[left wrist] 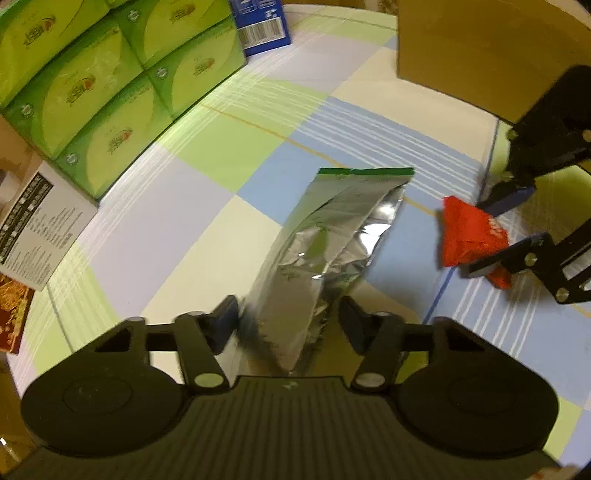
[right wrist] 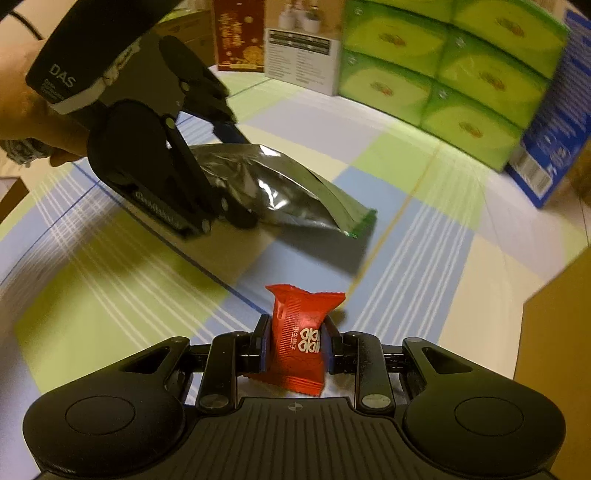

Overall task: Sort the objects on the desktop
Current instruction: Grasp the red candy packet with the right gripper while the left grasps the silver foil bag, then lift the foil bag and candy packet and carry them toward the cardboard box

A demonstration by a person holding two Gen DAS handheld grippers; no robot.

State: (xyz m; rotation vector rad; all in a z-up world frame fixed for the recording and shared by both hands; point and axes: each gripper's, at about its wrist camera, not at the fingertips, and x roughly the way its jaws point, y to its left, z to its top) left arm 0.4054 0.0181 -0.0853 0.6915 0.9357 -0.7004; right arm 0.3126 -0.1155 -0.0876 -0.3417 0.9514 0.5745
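A silver foil pouch (left wrist: 325, 251) with a green end strip has its near end between the fingers of my left gripper (left wrist: 290, 317), which is shut on it. In the right wrist view the pouch (right wrist: 280, 188) hangs slightly above the checked tablecloth (right wrist: 424, 177) and casts a shadow, held by the left gripper (right wrist: 236, 173). My right gripper (right wrist: 295, 343) is shut on a small red snack packet (right wrist: 299, 332), which stands upright between its pads. From the left wrist view, the right gripper (left wrist: 498, 229) and the red packet (left wrist: 465, 236) are at the right, just past the pouch.
Stacked green tissue boxes (left wrist: 110, 92) line the table's far side, with a blue box (left wrist: 262, 26), a white printed box (left wrist: 37, 229) and a red box (left wrist: 11, 317) beside them. A brown cardboard box (left wrist: 480, 48) stands at the right. A hand (right wrist: 29, 122) holds the left gripper.
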